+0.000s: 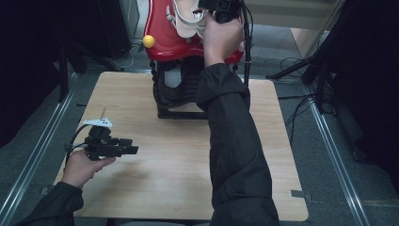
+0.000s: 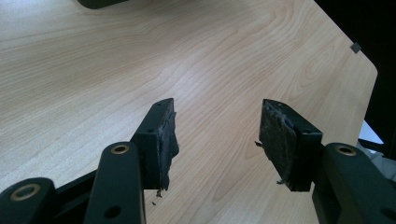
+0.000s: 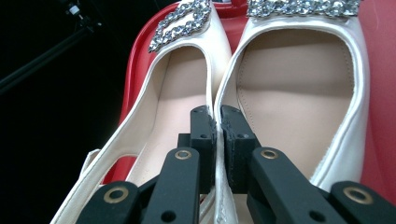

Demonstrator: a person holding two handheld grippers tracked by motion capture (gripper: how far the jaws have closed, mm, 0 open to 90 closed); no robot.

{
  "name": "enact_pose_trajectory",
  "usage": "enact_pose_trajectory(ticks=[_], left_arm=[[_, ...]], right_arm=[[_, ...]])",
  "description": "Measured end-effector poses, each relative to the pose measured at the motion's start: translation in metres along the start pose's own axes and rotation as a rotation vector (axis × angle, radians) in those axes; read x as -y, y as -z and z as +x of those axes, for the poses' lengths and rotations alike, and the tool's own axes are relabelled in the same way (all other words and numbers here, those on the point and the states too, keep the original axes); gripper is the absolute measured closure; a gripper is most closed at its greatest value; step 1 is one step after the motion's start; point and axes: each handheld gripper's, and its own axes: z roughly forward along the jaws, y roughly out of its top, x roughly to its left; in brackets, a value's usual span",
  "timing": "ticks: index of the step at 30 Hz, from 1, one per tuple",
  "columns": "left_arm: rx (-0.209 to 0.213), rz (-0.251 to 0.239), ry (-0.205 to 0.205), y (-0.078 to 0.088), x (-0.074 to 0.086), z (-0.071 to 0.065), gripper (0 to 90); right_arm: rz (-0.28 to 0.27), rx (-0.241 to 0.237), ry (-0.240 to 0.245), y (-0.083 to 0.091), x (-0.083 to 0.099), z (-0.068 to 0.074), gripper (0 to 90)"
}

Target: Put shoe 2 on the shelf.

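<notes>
Over the pale wooden table [image 1: 155, 188], the left gripper [image 1: 123, 147] hovers with jaws apart on nothing, likely held clear while the other works. Beyond the table's far edge, on a glossy red plastic seat [image 1: 164, 42], the right gripper [image 3: 217, 122] clamps the touching inner rims of two cream patent slingback shoes with rhinestone buckles [image 3: 280, 93], seemingly to lift both together. No writing is legible.
</notes>
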Motion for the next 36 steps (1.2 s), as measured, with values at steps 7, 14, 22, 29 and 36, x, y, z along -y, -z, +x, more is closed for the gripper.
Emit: enact_pose_trajectory(ticks=[7, 14, 22, 29, 36], left_arm=[[0.008, 0.009, -0.007, -0.002, -0.001, -0.001, 46.1], [0.010, 0.006, -0.007, -0.004, -0.002, -0.002, 46.0], [0.011, 0.011, -0.009, -0.005, -0.003, -0.001, 46.0], [0.013, 0.013, -0.008, -0.005, -0.004, -0.002, 46.0], [0.014, 0.019, -0.015, -0.006, -0.004, -0.002, 46.0]], right_arm=[[0.021, 0.004, 0.027, 0.002, 0.004, 0.001, 85.2], [0.024, 0.021, 0.058, 0.005, 0.006, 0.005, 84.3], [0.030, 0.011, 0.092, 0.006, 0.004, 0.005, 78.9], [0.038, 0.010, 0.126, 0.010, 0.000, 0.009, 71.3], [0.045, 0.003, 0.136, 0.017, -0.005, 0.008, 68.1]])
